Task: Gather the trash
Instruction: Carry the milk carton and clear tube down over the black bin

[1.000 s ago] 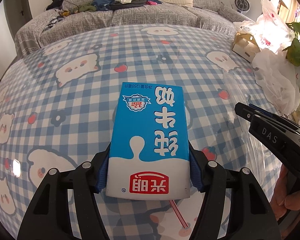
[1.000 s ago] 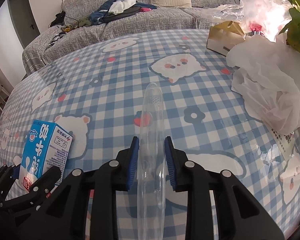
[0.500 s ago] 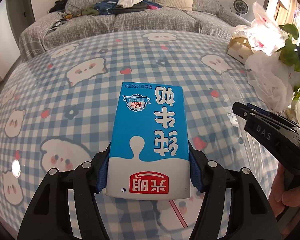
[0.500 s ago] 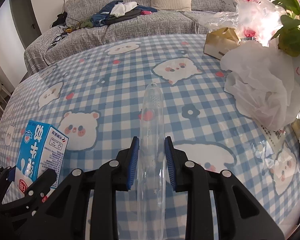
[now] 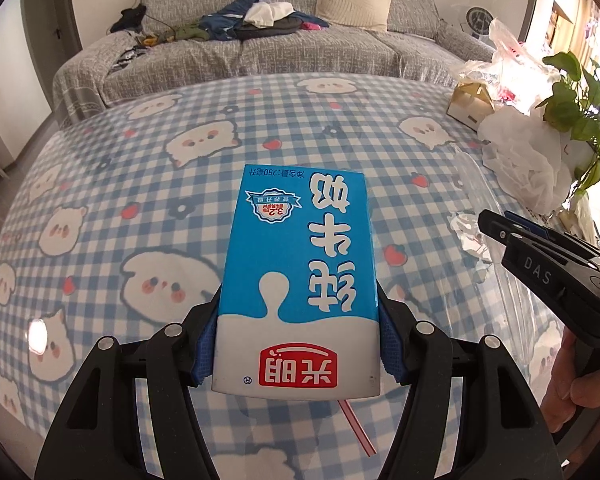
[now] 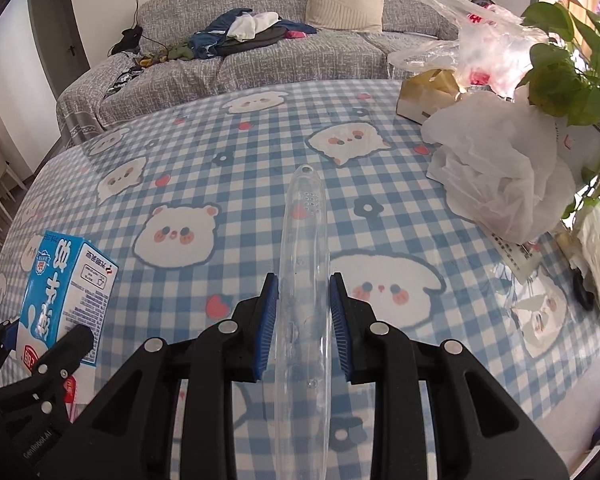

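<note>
A blue and white milk carton (image 5: 300, 280) with a thin red straw under it is clamped between the blue pads of my left gripper (image 5: 298, 346), held above the checked tablecloth (image 5: 140, 184). The same carton (image 6: 66, 292) shows at the lower left of the right wrist view. My right gripper (image 6: 304, 322) is shut on a long clear plastic case (image 6: 305, 280) that points away from me over the table. In the left wrist view the right gripper (image 5: 500, 232) shows at the right edge, held by a hand (image 5: 568, 384).
A white plastic bag (image 6: 496, 160), a clear bag (image 6: 468, 24), a cardboard box (image 6: 428, 96) and a green plant (image 6: 572, 64) crowd the table's right side. Crumpled foil (image 5: 466, 232) lies near the right gripper. A grey sofa (image 5: 260, 40) with clothes stands beyond the table.
Both grippers have risen and pulled back from the table, each keeping its item. More of the tablecloth and sofa shows now.
</note>
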Available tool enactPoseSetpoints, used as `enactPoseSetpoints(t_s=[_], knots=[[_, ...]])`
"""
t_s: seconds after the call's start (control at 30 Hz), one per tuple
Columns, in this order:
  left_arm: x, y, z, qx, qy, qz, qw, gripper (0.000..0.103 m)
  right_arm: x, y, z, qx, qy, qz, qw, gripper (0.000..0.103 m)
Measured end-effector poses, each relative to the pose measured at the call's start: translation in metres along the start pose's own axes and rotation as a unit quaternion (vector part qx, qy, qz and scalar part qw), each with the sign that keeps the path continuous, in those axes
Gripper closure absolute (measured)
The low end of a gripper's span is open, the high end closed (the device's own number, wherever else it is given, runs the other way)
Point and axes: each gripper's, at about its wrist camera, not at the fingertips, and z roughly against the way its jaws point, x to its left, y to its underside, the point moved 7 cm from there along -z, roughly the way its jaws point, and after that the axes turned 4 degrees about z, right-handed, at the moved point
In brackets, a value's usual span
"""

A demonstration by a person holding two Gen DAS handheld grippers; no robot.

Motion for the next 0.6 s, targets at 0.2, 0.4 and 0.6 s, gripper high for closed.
enactPoseSetpoints(t_s=[0.2, 0.4, 0.6], knots=[[0.003, 0.015, 0.01, 0.001, -0.002, 0.001, 1.0, 0.041, 0.0, 0.015, 0.012, -0.001, 0.002, 0.0, 1.0, 0.078], [0.006, 0.029, 0.022, -0.001, -0.003, 0.001, 1.0, 0.041, 0.002, 0.031, 0.025, -0.001, 0.005, 0.005, 1.0, 0.078], [0.009, 0.045, 0.031, 0.002, -0.003, 0.008, 1.0, 0.041, 0.002, 0.048, 0.035, 0.0, 0.002, 0.003, 1.0, 0.078]])
